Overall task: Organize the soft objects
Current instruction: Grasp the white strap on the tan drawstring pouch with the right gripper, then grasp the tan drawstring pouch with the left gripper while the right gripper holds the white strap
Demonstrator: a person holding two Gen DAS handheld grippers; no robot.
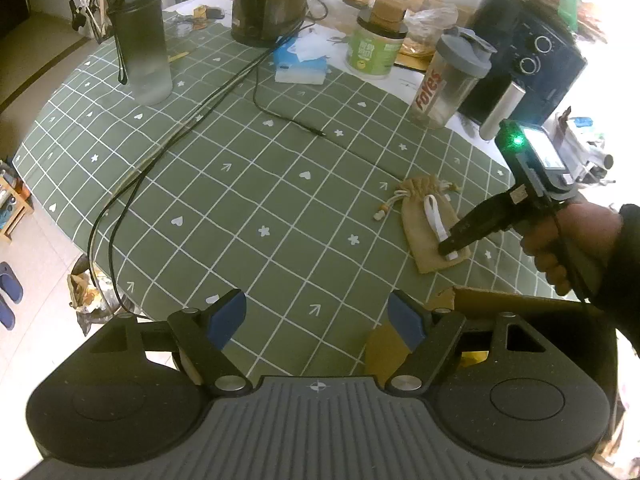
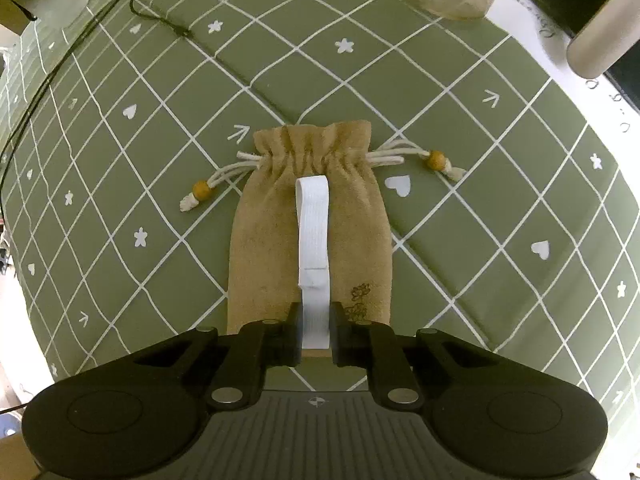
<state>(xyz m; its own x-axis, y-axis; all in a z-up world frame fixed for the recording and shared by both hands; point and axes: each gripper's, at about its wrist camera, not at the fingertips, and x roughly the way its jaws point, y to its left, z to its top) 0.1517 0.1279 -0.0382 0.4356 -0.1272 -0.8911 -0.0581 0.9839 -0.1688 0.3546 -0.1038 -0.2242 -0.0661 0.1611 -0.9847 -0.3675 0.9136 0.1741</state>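
my right tongs (image 2: 316,334) are closed on the near end of a white elastic band (image 2: 313,236), which lies along a tan drawstring pouch (image 2: 272,240) flat on the green checked table (image 2: 460,152). my left tongs (image 1: 316,320) are wide and hold nothing, above the table edge, well apart from the pouch.

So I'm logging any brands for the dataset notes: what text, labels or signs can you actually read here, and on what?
"Foyes", red letters, reads up the side of the clear shaker bottle.
Green-labelled jar: print is there, too blurred to read.
Handwriting on the white paper: illegible.
Tan drawstring pouch: a small flower stamp, no words.
Black appliance: dials only, no legible markings.
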